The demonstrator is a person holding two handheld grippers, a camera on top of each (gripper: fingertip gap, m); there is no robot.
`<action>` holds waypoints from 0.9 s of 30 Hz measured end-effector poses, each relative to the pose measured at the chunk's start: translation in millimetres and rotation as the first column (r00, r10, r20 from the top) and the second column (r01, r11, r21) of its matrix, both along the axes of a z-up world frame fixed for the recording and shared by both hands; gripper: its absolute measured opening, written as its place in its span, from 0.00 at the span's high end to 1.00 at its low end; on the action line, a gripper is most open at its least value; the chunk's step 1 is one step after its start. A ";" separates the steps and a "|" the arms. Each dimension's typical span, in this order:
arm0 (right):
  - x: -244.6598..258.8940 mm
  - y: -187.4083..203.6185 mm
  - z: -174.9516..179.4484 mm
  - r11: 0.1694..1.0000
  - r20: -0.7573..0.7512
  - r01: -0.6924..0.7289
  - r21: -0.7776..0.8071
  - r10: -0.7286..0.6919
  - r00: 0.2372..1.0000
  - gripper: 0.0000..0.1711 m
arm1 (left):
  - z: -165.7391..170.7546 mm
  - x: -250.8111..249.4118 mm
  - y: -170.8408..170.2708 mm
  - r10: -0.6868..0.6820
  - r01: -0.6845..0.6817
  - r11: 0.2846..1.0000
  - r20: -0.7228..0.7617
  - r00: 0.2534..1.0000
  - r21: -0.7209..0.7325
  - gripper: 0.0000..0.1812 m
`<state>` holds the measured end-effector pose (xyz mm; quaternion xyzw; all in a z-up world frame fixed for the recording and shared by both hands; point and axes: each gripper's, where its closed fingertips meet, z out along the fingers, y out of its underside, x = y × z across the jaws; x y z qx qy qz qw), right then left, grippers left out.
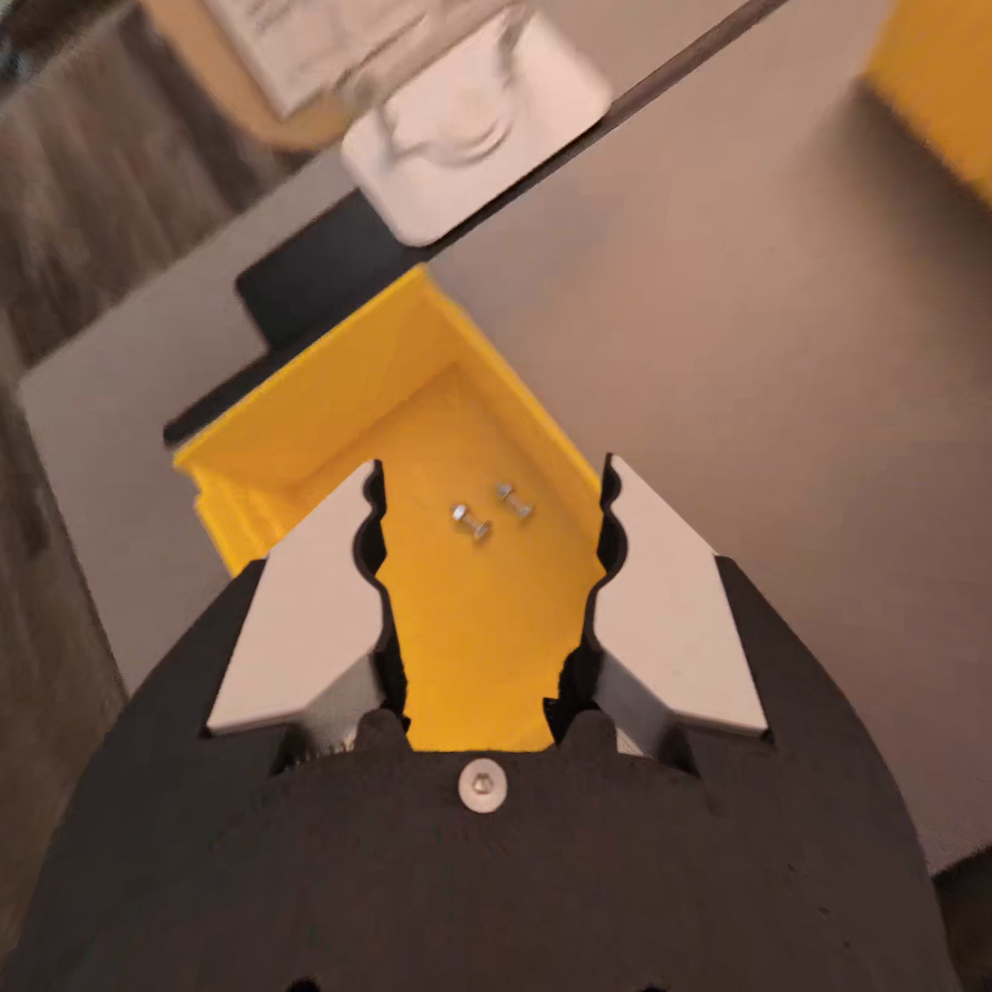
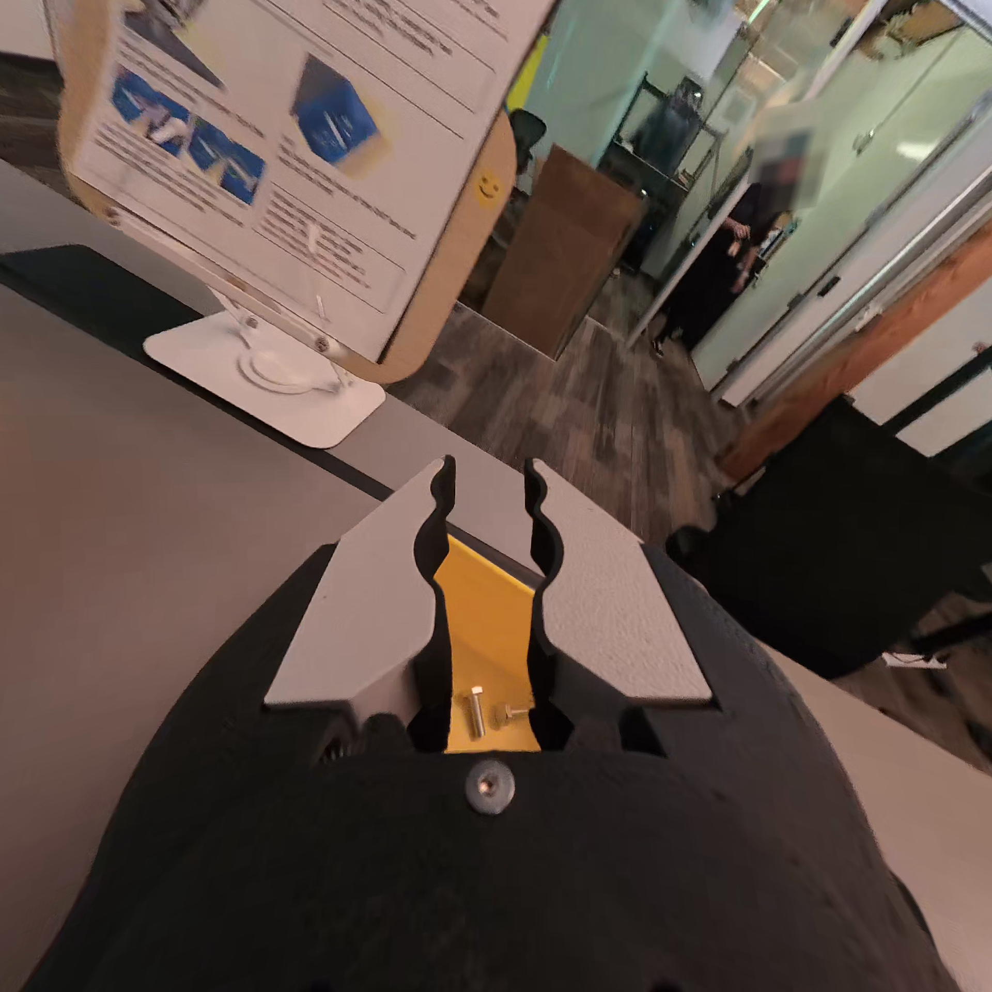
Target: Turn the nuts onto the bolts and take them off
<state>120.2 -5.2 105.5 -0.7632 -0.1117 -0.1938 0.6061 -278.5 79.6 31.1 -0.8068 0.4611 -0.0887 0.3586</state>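
In the left wrist view a yellow bin [image 1: 343,413] sits on the grey table. Two small silver bolts with nuts on them lie on its floor, one [image 1: 471,524] to the left of the other [image 1: 514,499]. My left gripper [image 1: 493,472] is open and empty, held above the bin with the bolts showing between its fingers. In the right wrist view another yellow bin [image 2: 483,606] shows between the fingers, with a bare bolt [image 2: 475,709] and a second small bolt [image 2: 510,714] lying in it. My right gripper [image 2: 487,467] is open and empty above them.
A sign board [image 2: 300,161] on a white stand base [image 2: 268,376] stands at the table's far edge, also blurred in the left wrist view [image 1: 472,139]. A black pad [image 1: 322,290] lies behind the left bin. Another yellow bin [image 1: 945,91] is at the far right. A black chair [image 2: 837,547] stands beyond the table. Left tips to right tips: about 40 cm.
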 end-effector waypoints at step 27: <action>-19.9 0.2 -31.1 0.977 0.079 -0.024 -0.210 0.042 0.996 0.83 | -185.8 -48.1 42.1 0.263 -0.507 0.643 -0.456 0.850 -0.575 0.91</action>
